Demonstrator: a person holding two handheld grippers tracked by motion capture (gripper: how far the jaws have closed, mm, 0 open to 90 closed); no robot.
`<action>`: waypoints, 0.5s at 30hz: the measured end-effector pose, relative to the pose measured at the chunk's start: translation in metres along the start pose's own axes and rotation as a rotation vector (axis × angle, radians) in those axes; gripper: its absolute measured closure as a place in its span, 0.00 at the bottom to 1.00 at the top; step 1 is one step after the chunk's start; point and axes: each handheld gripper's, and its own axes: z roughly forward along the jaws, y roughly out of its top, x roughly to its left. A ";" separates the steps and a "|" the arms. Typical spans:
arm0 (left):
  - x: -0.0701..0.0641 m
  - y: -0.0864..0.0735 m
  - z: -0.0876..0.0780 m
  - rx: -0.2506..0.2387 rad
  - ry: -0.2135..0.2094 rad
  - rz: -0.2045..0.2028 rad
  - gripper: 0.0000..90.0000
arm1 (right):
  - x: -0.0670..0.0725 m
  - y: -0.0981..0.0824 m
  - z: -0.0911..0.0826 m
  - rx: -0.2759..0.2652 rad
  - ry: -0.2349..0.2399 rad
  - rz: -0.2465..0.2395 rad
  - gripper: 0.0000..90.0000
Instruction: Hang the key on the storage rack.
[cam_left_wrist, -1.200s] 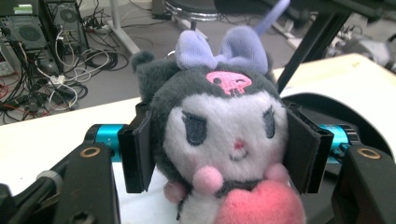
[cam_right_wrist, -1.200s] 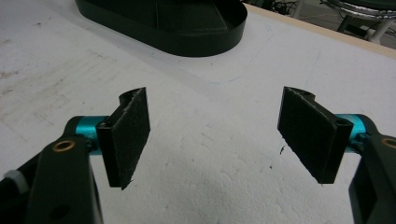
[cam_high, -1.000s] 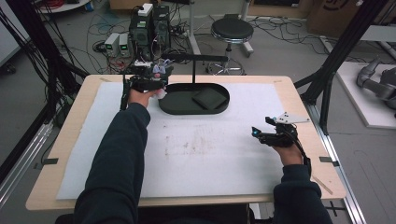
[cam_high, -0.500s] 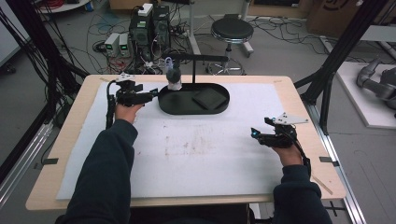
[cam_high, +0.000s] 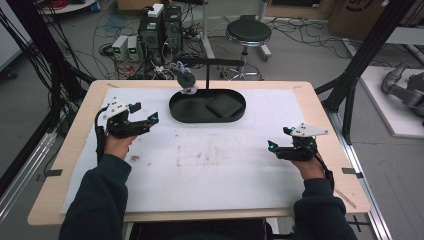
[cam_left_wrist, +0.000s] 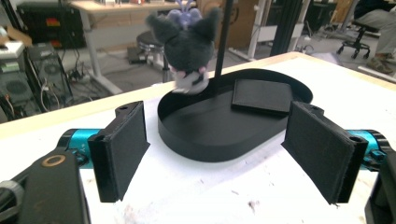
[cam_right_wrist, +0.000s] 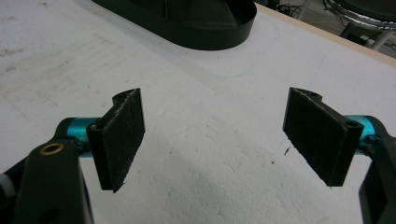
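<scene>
Pulled back from the hanging plush toy, left hand-held gripper has just opened, empty; right hand-held gripper rests open, empty. Hanging looks done; next, withdraw.

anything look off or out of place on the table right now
Nothing is spilled or broken. The plush toy hangs from the stand's arm over the left end of the black tray, tilted rather than straight. The white mat has faint grey smudges mid-table. Both tools are open and empty.
</scene>
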 end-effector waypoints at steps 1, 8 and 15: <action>-0.001 -0.003 -0.004 -0.006 0.003 -0.002 0.23 | 0.000 -0.001 -0.001 0.001 0.002 -0.003 0.23; -0.005 -0.020 -0.026 0.002 0.022 0.003 0.22 | -0.001 -0.002 -0.004 -0.005 -0.020 0.013 0.23; -0.005 -0.029 -0.037 0.007 0.045 0.000 0.22 | 0.000 -0.002 -0.007 -0.012 -0.030 0.008 0.23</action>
